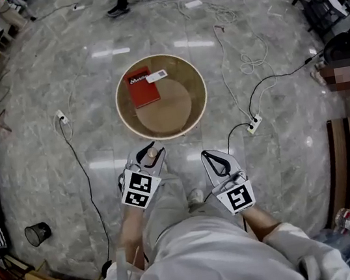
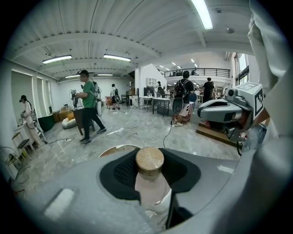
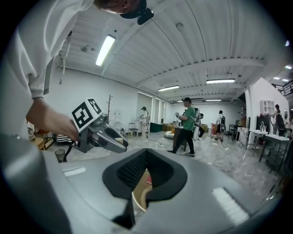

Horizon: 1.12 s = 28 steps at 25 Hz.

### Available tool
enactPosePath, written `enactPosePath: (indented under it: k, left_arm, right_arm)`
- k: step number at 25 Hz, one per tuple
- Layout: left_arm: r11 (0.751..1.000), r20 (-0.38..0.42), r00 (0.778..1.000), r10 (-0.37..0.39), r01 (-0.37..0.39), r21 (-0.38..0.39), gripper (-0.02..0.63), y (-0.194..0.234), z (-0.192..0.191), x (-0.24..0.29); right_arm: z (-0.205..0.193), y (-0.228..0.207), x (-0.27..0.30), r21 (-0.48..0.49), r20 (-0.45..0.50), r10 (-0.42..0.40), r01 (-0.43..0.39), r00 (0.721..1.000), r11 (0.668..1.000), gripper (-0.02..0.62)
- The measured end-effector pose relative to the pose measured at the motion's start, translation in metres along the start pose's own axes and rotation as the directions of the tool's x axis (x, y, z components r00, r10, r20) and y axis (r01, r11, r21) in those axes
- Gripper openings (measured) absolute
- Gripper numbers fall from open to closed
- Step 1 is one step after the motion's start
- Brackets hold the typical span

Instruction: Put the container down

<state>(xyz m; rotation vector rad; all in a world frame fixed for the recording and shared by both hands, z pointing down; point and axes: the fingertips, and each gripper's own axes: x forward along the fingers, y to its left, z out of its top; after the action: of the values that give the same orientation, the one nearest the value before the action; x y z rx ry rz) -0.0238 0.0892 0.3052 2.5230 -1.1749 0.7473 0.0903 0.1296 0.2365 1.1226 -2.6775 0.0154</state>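
My left gripper [image 1: 145, 154] is shut on a small pale container [image 2: 151, 189] with a round cork lid [image 2: 149, 160]; the lid sticks up between the black pads. In the head view the container [image 1: 152, 153] hangs just short of the near rim of a round wooden tub [image 1: 127, 120] on the floor. Inside the tub lie a red book [image 1: 142, 87] and a white card [image 1: 157, 75]. To the right, my right gripper [image 1: 216, 160] is held level with the left one, its pads [image 3: 160, 176] together and nothing between them.
White cables and a power strip [image 1: 255, 123] lie on the marble floor right of the tub. Another socket block [image 1: 61, 116] and a black cable run on the left. A black bin [image 1: 37, 234] stands lower left. A person's feet [image 1: 118, 10] are beyond the tub.
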Motion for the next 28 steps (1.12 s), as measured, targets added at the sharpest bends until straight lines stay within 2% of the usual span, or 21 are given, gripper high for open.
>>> enactPosePath:
  k: [5, 10, 16, 22, 28]
  left_arm:
    - [0.998, -0.003, 0.999, -0.05, 0.05, 0.023, 0.133, 0.049, 0.002, 0.037]
    - [0.994, 0.005, 0.996, -0.095, 0.094, 0.057, 0.133, 0.095, 0.0, 0.081]
    - [0.987, 0.002, 0.992, -0.125, 0.125, 0.096, 0.133, 0.141, -0.016, 0.145]
    - [0.99, -0.025, 0.993, -0.114, 0.116, 0.082, 0.133, 0.157, -0.055, 0.206]
    - [0.994, -0.06, 0.994, -0.094, 0.097, 0.043, 0.133, 0.161, -0.123, 0.263]
  right_arm:
    - [-0.003, -0.026, 0.058, 0.02, -0.04, -0.039, 0.04, 0.998, 0.999, 0.006]
    - [-0.013, -0.051, 0.115, -0.003, -0.06, -0.078, 0.078, 0.995, 0.997, 0.006]
    - [-0.046, -0.08, 0.181, -0.024, -0.097, -0.1, 0.098, 0.99, 0.995, 0.006]
    - [-0.098, -0.097, 0.228, -0.033, -0.122, -0.032, 0.028, 0.992, 0.999, 0.006]
    - [-0.168, -0.102, 0.255, -0.009, -0.132, 0.025, -0.027, 0.991, 1.0, 0.006]
